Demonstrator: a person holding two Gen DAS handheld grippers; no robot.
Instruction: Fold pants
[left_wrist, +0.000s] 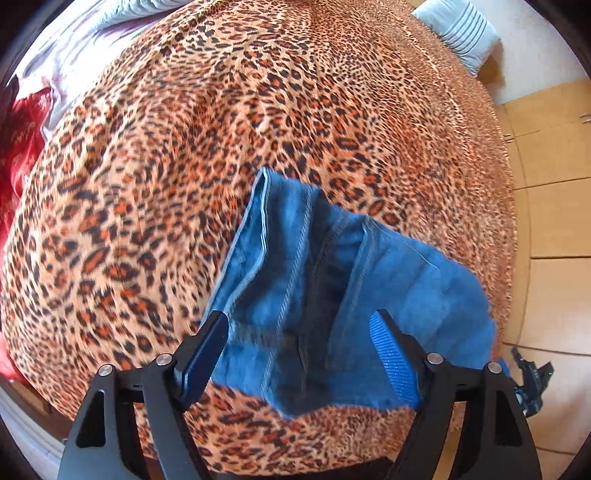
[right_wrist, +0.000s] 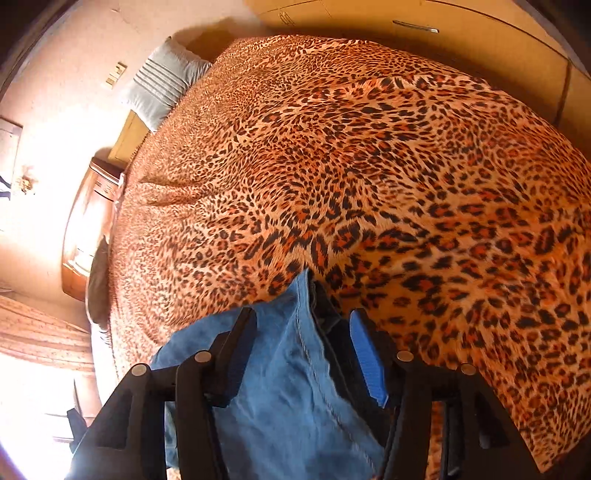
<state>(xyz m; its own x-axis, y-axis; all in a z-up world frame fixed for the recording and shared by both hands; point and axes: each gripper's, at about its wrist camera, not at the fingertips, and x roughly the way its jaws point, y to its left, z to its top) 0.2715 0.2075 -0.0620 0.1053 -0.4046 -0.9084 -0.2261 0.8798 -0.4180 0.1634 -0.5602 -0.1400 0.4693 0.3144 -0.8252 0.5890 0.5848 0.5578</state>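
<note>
On the leopard blanket (left_wrist: 229, 155) we see the blue pants (left_wrist: 306, 280) bunched near the bed's near edge, seams showing. Our left gripper (left_wrist: 299, 332) is spread wide above them, fingers apart with denim between. Our right gripper (right_wrist: 303, 332) is also spread wide over the denim; whether either finger touches cloth we cannot tell through the blur. A striped pillow (left_wrist: 461, 29) lies at the far end

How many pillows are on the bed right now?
1. The striped grey pillow sits at the far corner of the leopard bedspread. Others may be hidden under the bedding piled at the left edge.
</note>
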